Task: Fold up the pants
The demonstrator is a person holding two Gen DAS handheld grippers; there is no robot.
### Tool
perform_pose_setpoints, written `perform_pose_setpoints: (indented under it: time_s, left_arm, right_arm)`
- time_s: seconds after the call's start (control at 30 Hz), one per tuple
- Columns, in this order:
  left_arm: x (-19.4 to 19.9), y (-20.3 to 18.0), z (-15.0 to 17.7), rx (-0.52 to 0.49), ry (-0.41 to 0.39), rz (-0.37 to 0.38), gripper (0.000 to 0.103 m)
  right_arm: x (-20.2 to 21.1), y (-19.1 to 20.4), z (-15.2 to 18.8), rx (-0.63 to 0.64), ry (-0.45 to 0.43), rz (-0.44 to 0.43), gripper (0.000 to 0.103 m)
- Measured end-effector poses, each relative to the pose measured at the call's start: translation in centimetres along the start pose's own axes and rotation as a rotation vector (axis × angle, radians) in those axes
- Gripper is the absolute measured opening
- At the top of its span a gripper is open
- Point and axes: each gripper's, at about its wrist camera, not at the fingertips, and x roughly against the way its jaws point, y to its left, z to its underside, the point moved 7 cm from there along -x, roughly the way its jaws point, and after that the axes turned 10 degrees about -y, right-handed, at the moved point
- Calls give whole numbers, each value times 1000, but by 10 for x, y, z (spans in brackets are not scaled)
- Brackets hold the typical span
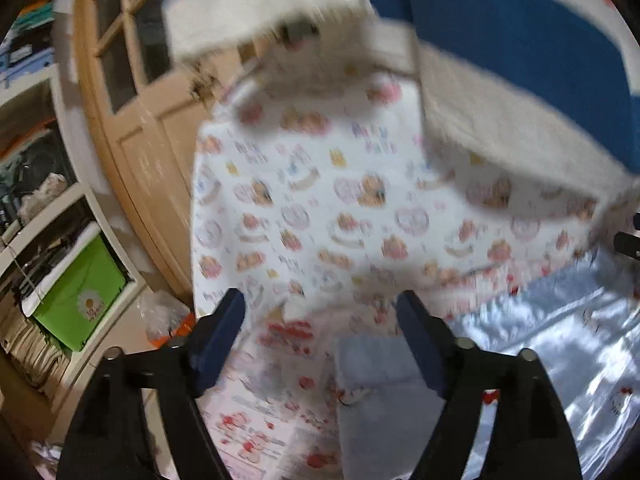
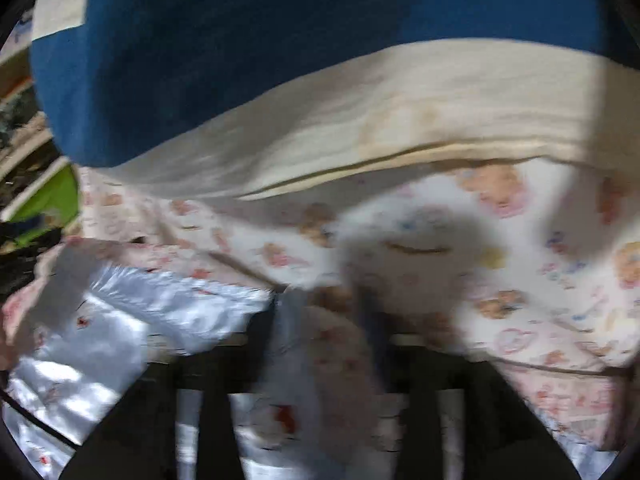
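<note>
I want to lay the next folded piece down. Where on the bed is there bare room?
Bare room: the shiny silver sheet right of the open left gripper, below the printed cloth. Crowded: the cream fabric draped above and the cloth's middle.

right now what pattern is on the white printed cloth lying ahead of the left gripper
Small pink, orange and yellow cartoon motifs on the white printed cloth; clearest in the left wrist view.

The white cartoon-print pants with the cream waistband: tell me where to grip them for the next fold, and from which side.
Take the white cartoon-print pants at the cream waistband, the thickest, firmest edge. In the left wrist view it hangs free, raised at the far side. Likely best to come from the near side, over the printed cloth, with the open left tool, fingers straddling the hem.
</note>
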Motion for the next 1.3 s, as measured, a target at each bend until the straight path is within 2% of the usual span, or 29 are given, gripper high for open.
perform_pose_setpoints:
  time_s: [0.1, 0.23, 0.27, 0.37, 0.47, 0.53, 0.57, 0.63, 0.7, 0.87, 1.0, 1.07, 1.13, 1.17, 1.2, 1.3]
  left_arm:
    - [16, 5, -13, 36, -66, 19, 88]
    - [39, 4, -27, 75, -149, 54, 90]
    - [46, 3, -31, 84, -172, 63, 94]
    - [68, -3, -40, 94, -214, 92, 97]
    - [97, -4, -51, 100, -293, 129, 97]
    - [132, 0, -60, 84, -373, 128, 97]
    - [158, 4, -64, 90, -438, 136, 97]
    - [199, 9, -64, 88, -509, 141, 99]
    - [235, 11, -59, 66, -543, 122, 99]
    - [301, 12, -37, 44, -564, 114, 100]
    - [336, 22, -12, 80, -582, 120, 102]
    - [344, 26, 2, 91, -568, 116, 102]
    - [346, 30, 16, 85, -532, 110, 102]
    - [346, 32, 23, 78, -509, 96, 102]
    - [344, 37, 28, 76, -489, 71, 102]
    - [342, 54, 42, 89, -464, 39, 102]
  right_arm:
    - [18, -18, -15, -27, -47, 12, 78]
    - [55, -42, -35, -89, -116, 33, 78]
    - [70, -49, -38, -99, -138, 35, 78]
    - [109, -62, -33, -118, -172, 51, 85]
    - [155, -69, -21, -82, -198, 95, 85]
    - [187, -68, -14, -52, -241, 186, 85]
    - [212, -67, -12, -43, -283, 225, 85]
    - [261, -59, -8, -25, -359, 216, 85]
    - [303, -49, -6, -23, -411, 196, 85]
    - [381, -4, -5, -33, -483, 94, 85]
    - [414, 37, 23, -36, -513, 39, 85]
    - [418, 58, 47, -42, -511, 8, 85]
    - [409, 86, 79, -29, -460, -67, 85]
    - [401, 97, 91, -4, -431, -97, 83]
    - [396, 114, 108, 36, -400, -112, 76]
    - [388, 144, 138, 89, -365, -173, 72]
